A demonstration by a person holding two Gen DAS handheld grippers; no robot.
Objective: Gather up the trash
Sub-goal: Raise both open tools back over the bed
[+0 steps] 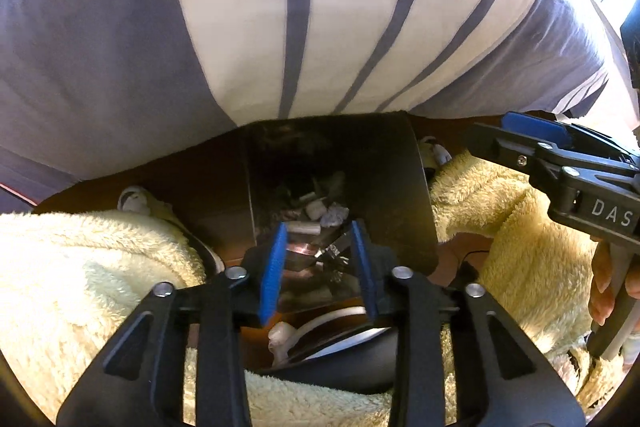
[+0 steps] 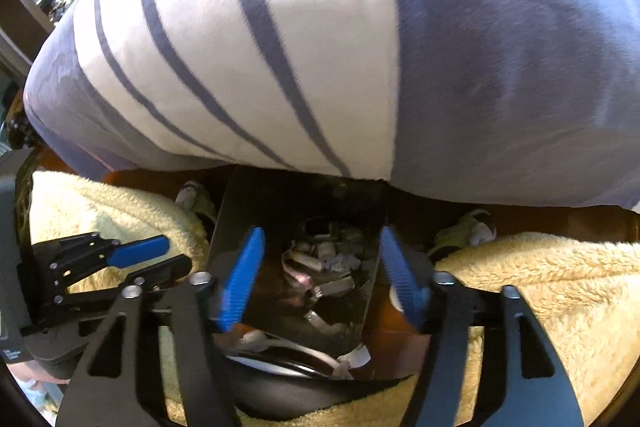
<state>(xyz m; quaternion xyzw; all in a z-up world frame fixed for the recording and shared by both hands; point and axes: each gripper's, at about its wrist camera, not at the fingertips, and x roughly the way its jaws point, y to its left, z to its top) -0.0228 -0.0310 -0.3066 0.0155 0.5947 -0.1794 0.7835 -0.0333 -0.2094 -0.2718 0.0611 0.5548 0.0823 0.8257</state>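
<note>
Currently both grippers are held over a dark trash bin point(image 1: 340, 163) set on the floor between two fleece-clad knees point(image 1: 80, 267), against the striped bedding point(image 1: 280, 7). The left gripper point(image 1: 320, 267) is spread apart with nothing between its pads; the right gripper point(image 2: 320, 275) is likewise parted and empty. Crumpled wrappers and paper scraps point(image 2: 324, 259) are seen lying inside the bin, so that batch is judged already dropped. The bin is probably kept between the legs for an easy reach.
</note>
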